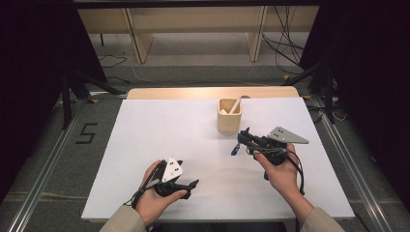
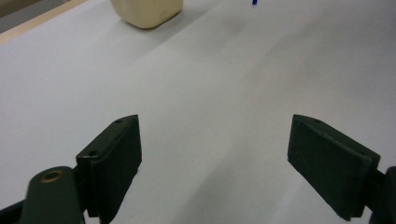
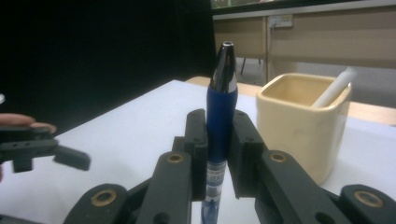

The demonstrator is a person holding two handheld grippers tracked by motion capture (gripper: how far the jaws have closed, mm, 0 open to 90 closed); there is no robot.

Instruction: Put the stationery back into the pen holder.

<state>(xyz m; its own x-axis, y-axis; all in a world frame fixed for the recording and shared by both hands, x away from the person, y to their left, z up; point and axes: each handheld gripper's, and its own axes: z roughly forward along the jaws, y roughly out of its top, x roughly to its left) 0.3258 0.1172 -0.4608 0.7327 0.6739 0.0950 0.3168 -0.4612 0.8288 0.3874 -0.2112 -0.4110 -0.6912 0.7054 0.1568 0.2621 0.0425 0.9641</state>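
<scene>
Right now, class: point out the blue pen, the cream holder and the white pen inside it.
blue pen (image 3: 221,112): right gripper view, on its blue barrel.
cream holder (image 3: 299,133): right gripper view, on its front wall.
white pen (image 3: 337,87): right gripper view, on its protruding end.

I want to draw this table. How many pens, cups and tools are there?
Pens: 2, a blue pen and a white pen
Cups: 1, the cream cup
Tools: 2, left tool, right tool
Total: 5
</scene>
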